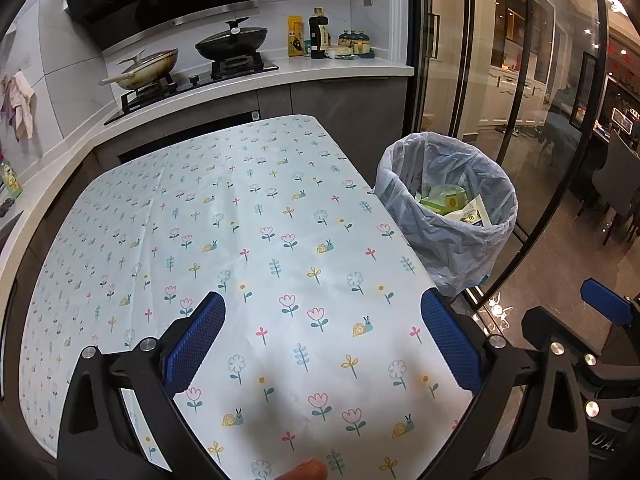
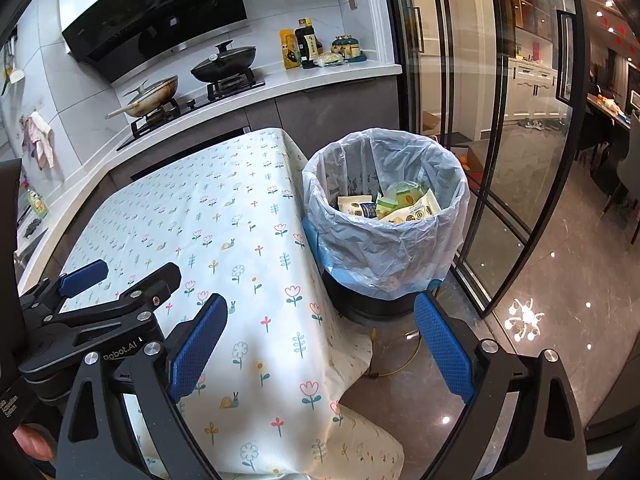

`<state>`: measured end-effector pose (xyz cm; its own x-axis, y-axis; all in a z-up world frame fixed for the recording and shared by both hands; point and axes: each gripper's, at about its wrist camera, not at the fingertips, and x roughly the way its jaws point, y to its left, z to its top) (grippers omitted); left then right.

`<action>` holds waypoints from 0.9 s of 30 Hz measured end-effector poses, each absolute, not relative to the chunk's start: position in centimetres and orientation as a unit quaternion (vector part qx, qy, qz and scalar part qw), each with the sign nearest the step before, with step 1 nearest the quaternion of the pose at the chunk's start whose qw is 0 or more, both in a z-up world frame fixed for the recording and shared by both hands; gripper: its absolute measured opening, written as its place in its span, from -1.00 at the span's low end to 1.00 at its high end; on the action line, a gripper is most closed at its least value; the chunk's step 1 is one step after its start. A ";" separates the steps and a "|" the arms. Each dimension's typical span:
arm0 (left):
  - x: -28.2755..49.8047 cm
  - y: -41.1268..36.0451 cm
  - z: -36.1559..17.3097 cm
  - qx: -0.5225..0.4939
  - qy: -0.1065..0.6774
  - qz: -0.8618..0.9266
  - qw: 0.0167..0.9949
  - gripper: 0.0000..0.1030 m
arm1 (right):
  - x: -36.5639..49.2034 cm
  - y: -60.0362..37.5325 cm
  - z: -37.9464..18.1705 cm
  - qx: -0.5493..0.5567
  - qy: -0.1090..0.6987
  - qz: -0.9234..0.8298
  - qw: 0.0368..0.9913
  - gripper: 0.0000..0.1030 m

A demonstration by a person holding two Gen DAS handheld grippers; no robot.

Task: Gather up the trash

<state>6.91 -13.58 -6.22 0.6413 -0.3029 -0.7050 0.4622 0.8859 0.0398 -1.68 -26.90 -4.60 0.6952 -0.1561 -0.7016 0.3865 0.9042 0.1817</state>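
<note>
A trash bin (image 1: 448,216) lined with a clear plastic bag stands on the floor just past the table's right edge; it also shows in the right wrist view (image 2: 384,216). Several green, yellow and white wrappers (image 2: 400,204) lie inside it. My left gripper (image 1: 320,344) is open and empty, low over the table's near part. My right gripper (image 2: 320,344) is open and empty, over the table's right edge, short of the bin. The left gripper also shows in the right wrist view (image 2: 120,280), open.
The table (image 1: 240,220) wears a pale floral cloth. Behind it a counter (image 1: 304,68) holds a stove with two pans, bottles and packets. Glass sliding doors (image 2: 500,160) stand right of the bin. A yellow cord (image 2: 400,364) lies on the floor.
</note>
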 end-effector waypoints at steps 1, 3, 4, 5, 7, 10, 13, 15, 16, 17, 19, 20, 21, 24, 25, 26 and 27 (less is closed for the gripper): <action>6.9 -13.6 -6.3 0.108 0.367 -0.213 0.899 0.82 | -1.7 -26.9 -4.6 0.159 0.361 -0.150 0.907 0.76; 6.9 -13.7 -6.4 0.109 0.368 -0.212 0.899 0.83 | -1.7 -26.9 -4.6 0.160 0.361 -0.151 0.906 0.76; 6.9 -13.7 -6.4 0.110 0.368 -0.211 0.899 0.83 | -1.8 -27.0 -4.6 0.161 0.360 -0.151 0.906 0.76; 6.9 -13.7 -6.5 0.110 0.369 -0.211 0.898 0.83 | -1.8 -27.1 -4.7 0.162 0.360 -0.152 0.906 0.76; 7.1 -13.7 -6.5 0.107 0.372 -0.211 0.898 0.82 | -1.9 -27.3 -4.7 0.163 0.360 -0.153 0.906 0.76; 7.2 -13.7 -6.7 0.105 0.376 -0.212 0.896 0.82 | -1.9 -27.6 -4.9 0.164 0.360 -0.155 0.905 0.76; 7.2 -13.8 -6.8 0.105 0.374 -0.215 0.896 0.82 | -1.9 -27.8 -5.0 0.165 0.361 -0.157 0.904 0.76; 7.2 -13.9 -6.8 0.105 0.376 -0.218 0.895 0.82 | -1.9 -27.9 -5.2 0.166 0.361 -0.158 0.904 0.76; 7.2 -14.0 -6.9 0.106 0.377 -0.219 0.894 0.82 | -1.9 -28.0 -5.3 0.167 0.361 -0.158 0.904 0.76; 7.2 -14.1 -6.9 0.105 0.380 -0.220 0.892 0.82 | -2.0 -28.1 -5.3 0.167 0.362 -0.159 0.903 0.76; 7.3 -14.2 -7.0 0.105 0.384 -0.220 0.891 0.83 | -2.0 -28.2 -5.4 0.167 0.362 -0.159 0.903 0.76; 7.3 -14.2 -7.1 0.106 0.384 -0.219 0.891 0.83 | -1.9 -28.2 -5.4 0.168 0.362 -0.159 0.903 0.76; 7.3 -14.3 -7.1 0.107 0.383 -0.218 0.891 0.82 | -2.0 -28.2 -5.4 0.168 0.361 -0.160 0.903 0.76; 7.3 -14.4 -7.1 0.110 0.383 -0.217 0.891 0.82 | -2.0 -28.5 -5.6 0.172 0.361 -0.161 0.902 0.76; 7.3 -14.4 -7.2 0.110 0.384 -0.218 0.890 0.82 | -2.0 -28.6 -5.7 0.172 0.361 -0.161 0.902 0.76; 7.4 -14.4 -7.2 0.110 0.385 -0.219 0.890 0.83 | -2.0 -28.6 -5.7 0.172 0.361 -0.161 0.902 0.76; 7.4 -14.5 -7.2 0.110 0.386 -0.218 0.890 0.83 | -2.0 -28.6 -5.8 0.172 0.362 -0.162 0.902 0.76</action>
<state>7.39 -14.45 -7.21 0.6066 -0.3037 -0.7347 0.4731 0.8806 0.0266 -2.02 -28.60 -5.75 0.6859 -0.1673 -0.7082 0.4161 0.8886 0.1931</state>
